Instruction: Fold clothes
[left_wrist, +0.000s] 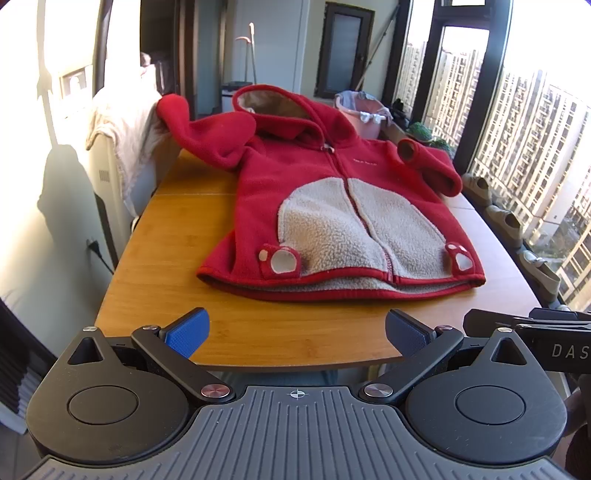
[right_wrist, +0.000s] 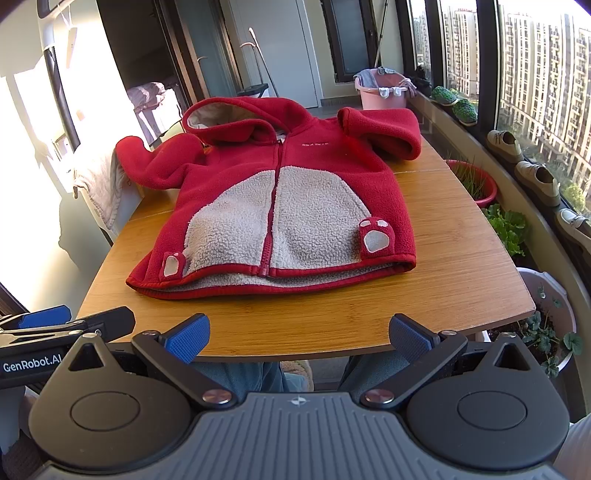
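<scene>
A small red fleece hooded jacket (left_wrist: 332, 206) (right_wrist: 280, 199) lies flat and zipped on the wooden table (left_wrist: 166, 280) (right_wrist: 461, 258), hem toward me, with a grey fuzzy belly panel and paw patches. Its left sleeve hangs off the table's far left edge; its right sleeve is bent back on the table. My left gripper (left_wrist: 295, 334) hovers open over the near table edge, short of the hem, holding nothing. My right gripper (right_wrist: 297, 338) is likewise open and empty just before the near edge. Each gripper's body shows at the side of the other's view.
A towel-draped white appliance (left_wrist: 122, 147) stands left of the table. A pink basin (right_wrist: 382, 92) sits on the floor behind. Shoes (right_wrist: 535, 177) line the window sill on the right, with potted plants (right_wrist: 472, 181) below. A person's legs (right_wrist: 258, 376) show under the table's near edge.
</scene>
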